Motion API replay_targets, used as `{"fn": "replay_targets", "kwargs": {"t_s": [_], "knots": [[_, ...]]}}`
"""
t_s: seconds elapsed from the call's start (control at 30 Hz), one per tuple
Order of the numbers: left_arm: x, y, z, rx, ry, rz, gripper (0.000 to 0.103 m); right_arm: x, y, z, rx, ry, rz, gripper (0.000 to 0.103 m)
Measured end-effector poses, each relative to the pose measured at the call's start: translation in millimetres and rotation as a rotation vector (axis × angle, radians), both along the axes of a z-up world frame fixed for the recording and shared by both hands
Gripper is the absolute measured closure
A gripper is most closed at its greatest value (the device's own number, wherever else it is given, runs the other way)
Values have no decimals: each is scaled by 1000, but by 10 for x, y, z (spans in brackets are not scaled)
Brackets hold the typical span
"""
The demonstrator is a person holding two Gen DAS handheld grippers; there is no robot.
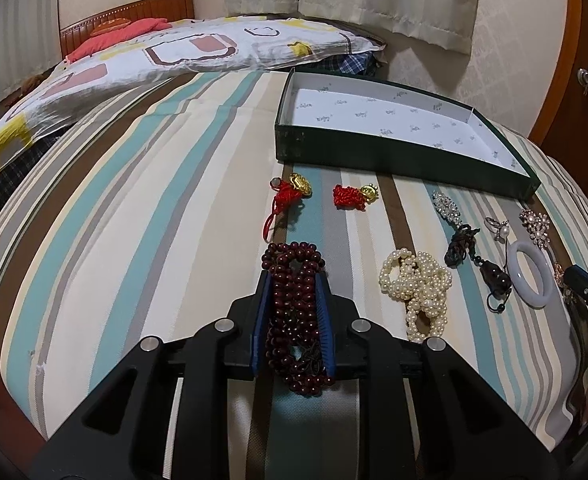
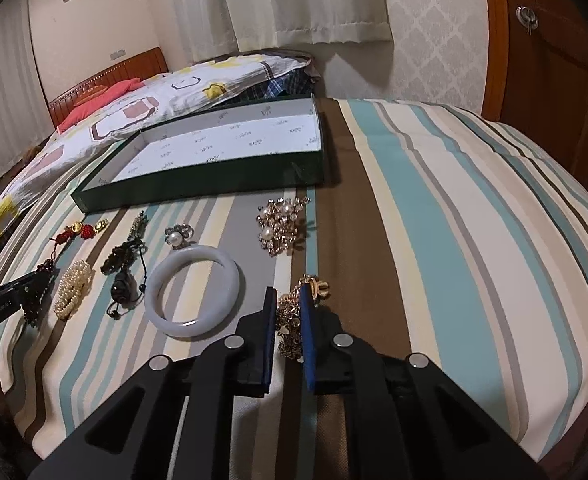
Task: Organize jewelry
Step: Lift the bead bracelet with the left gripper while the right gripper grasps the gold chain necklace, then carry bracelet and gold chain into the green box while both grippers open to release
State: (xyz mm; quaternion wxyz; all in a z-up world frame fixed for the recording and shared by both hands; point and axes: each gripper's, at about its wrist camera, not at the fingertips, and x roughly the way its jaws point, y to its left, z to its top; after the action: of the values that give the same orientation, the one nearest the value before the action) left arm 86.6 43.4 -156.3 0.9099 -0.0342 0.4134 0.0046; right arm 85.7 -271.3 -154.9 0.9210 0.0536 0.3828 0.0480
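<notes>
My left gripper (image 1: 294, 280) is shut on a bunch of dark red wooden beads (image 1: 294, 320), low over the striped bedspread. My right gripper (image 2: 288, 294) is shut on a tangled gold chain (image 2: 290, 320) that lies on a brown stripe. An open dark green box (image 1: 393, 152) with a white printed lining stands empty just beyond the row of jewelry. The same box (image 2: 198, 192) shows at the upper left in the right wrist view. Between the two grippers lie a pearl necklace (image 1: 417, 284) and a white bangle (image 2: 198, 253).
Two red knot charms (image 1: 290, 192) lie before the box. A crystal clip (image 1: 447, 204), a black cord pendant (image 1: 489, 276), a pearl ring (image 2: 178, 236) and a pearl brooch (image 2: 280, 224) lie nearby. A patterned quilt (image 1: 174, 52) covers the far bed. A wooden cabinet (image 2: 553, 80) stands at the right.
</notes>
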Motion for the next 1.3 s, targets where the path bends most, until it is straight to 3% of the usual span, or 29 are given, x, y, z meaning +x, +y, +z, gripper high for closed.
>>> {"fn": "replay_targets", "kwargs": {"t_s": [0.47,0.77,1.3], "knots": [[-17,-5,169,-11,-39,2,82,-22,29,268,10,-64,14,91],[25,-45,452,-25,-98,-6,82,23,96,671,30,-156,39,91],[614,-239,925,-40,-208,-43,82,675,150,1053,77,-268,62,91]]}}
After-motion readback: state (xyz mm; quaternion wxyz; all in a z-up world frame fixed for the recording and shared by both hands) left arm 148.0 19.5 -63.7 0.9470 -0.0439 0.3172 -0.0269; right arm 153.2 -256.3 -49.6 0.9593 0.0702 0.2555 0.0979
